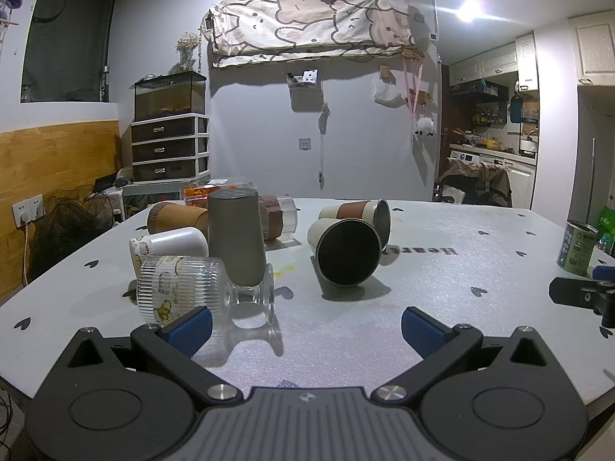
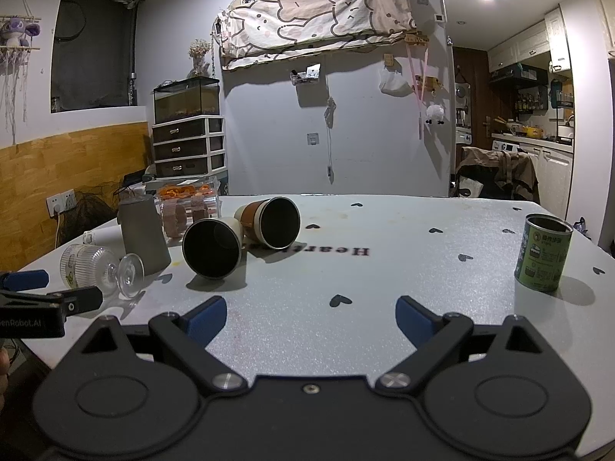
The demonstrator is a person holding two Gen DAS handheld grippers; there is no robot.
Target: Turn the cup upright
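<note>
Plainly, the nearest cup lies on its side mid-counter, dark mouth toward the cameras, long axis running away and slightly left. It sits just ahead of the left gripper, whose jaws are spread empty; the right gripper, equally spread, is farther off.

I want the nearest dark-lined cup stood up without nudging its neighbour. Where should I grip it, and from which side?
Grip the cup across its rim, where the wide mouth faces the cameras and tilts up off the table. Probably come in from the front with the right gripper, one finger inside, one outside; the banded cup crowds its far side.
</note>
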